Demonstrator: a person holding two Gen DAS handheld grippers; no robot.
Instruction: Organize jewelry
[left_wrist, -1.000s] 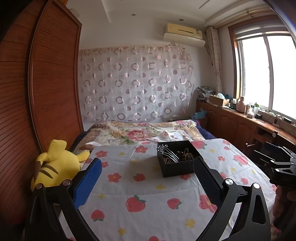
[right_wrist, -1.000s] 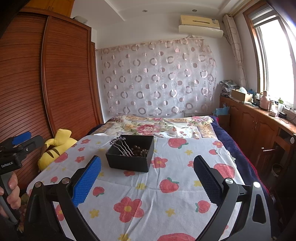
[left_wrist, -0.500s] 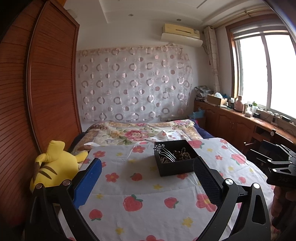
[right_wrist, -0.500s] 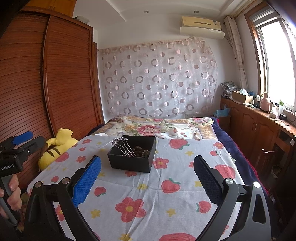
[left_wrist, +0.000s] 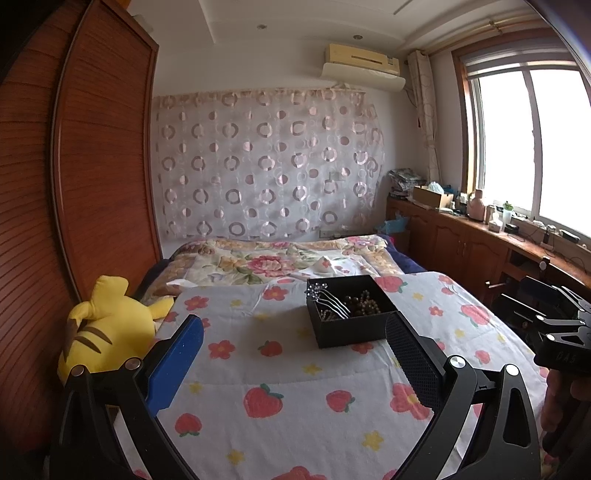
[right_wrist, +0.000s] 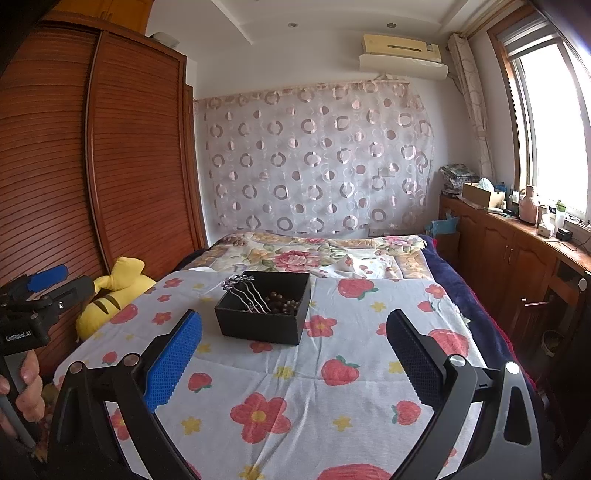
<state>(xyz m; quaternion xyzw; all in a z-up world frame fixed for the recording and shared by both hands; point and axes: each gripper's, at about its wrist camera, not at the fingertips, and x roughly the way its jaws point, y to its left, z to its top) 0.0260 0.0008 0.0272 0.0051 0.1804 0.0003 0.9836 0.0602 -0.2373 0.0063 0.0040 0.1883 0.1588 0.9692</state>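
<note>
Both claws, left (left_wrist: 293, 341) and right (right_wrist: 293, 338), gape empty; hairpins (right_wrist: 245, 295) lean heads-up toward box's (right_wrist: 258, 326) far-left corner.

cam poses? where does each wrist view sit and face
Left wrist: on the left gripper, facing across the bed at the box; right gripper at right edge.
Right wrist: on the right gripper, same heading; left gripper and hand at left edge.
Shared: box, plush, curtain.

Open black box (right_wrist: 263, 318) on the strawberry-print bedspread (right_wrist: 332, 398), silver hairpins (right_wrist: 246, 295) and dark beads (right_wrist: 282, 302) inside
</note>
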